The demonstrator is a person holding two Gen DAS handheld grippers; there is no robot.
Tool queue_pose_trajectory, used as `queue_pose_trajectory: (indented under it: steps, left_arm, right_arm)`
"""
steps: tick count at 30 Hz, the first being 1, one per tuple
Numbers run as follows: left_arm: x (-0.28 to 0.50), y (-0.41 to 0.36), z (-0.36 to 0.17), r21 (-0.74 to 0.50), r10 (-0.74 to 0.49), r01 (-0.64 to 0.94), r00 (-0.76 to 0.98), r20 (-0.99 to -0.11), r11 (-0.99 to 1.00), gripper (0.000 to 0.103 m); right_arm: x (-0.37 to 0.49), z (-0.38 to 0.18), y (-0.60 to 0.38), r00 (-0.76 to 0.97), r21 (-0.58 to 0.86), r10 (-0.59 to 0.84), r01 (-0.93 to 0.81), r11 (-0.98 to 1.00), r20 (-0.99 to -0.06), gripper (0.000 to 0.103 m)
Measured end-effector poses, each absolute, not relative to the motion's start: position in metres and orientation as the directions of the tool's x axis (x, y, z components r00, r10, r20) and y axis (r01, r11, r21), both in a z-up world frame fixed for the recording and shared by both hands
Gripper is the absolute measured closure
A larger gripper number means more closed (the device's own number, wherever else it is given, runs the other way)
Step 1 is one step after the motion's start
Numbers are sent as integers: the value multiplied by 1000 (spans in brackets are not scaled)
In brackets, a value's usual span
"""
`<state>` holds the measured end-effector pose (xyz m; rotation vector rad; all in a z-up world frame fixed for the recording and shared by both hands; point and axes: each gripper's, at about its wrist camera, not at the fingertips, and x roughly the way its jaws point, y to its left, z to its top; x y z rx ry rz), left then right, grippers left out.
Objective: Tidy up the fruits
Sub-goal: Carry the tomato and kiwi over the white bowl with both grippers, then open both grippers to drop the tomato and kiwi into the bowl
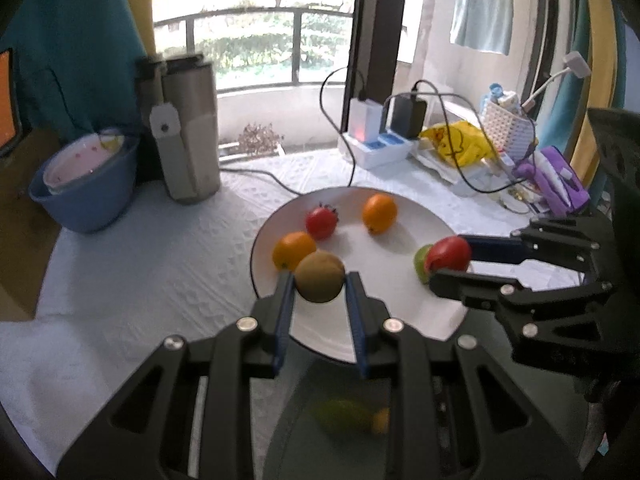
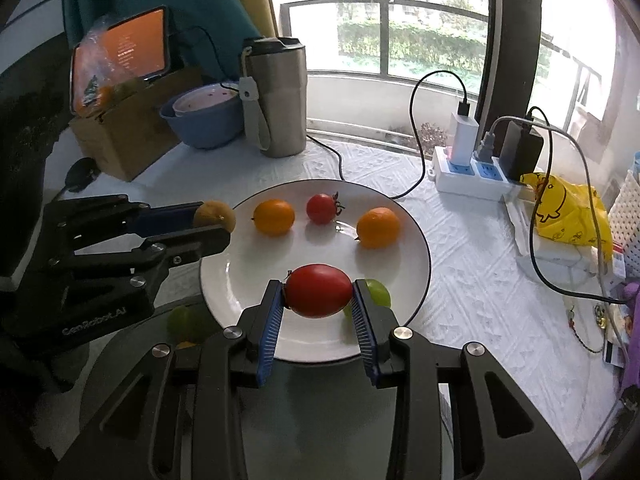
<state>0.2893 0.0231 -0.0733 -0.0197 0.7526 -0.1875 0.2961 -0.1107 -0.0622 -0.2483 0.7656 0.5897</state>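
Note:
A white plate [image 1: 384, 296] [image 2: 404, 264] sits on the white tablecloth. On it lie two oranges [image 1: 379, 213] [image 1: 293, 249] [image 2: 378, 227] [image 2: 274, 216], a small red tomato [image 1: 321, 222] [image 2: 321, 209] and a green fruit [image 1: 420, 262] [image 2: 379, 292]. My left gripper [image 1: 320, 284] [image 2: 218, 226] is shut on a brown-yellow kiwi [image 1: 319, 277] [image 2: 214, 214] above the plate's left rim. My right gripper [image 2: 318, 298] [image 1: 448, 256] is shut on a large red tomato [image 2: 319, 290] [image 1: 448, 254] over the plate's near side, just beside the green fruit.
A steel tumbler [image 1: 188, 128] [image 2: 276, 100] and a blue bowl [image 1: 86, 188] [image 2: 202, 118] stand behind the plate. A power strip with chargers and cables [image 1: 380, 140] [image 2: 476, 168], a yellow bag [image 2: 564, 208] and a white basket [image 1: 508, 128] crowd the right. A green fruit [image 2: 186, 322] [image 1: 344, 416] lies on a grey surface below the plate's near edge.

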Motion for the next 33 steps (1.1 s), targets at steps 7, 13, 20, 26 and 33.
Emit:
queue_pose_trajectory:
  steps: [7,13,20,26,33]
  left_arm:
    - [300,24,-85,-105,-187,159,691,-698,982,76]
    - [303,20,-88,-88,-180,166,690,-701,982,76]
    - [306,20,-88,-110,-202,176,681,-704,978,75]
    - [302,20,-84,-93,-181,164,688,-703,982,74]
    - [289,23,-74,-86,-167,148,712,-682,985,66]
  right_arm:
    - [310,-73,-107,559,12,398,-570,822,-728,66]
    - [313,-73,-105,572,2,393,-564,826,-720,66]
    - [314,-73,-103,574,3,396,-565,825,-717,66]
    - [310,-71,-101,579,-3,397,-568,823,-712,66]
    - [305,-63,-105,595,1,396,-554,833,-699,65]
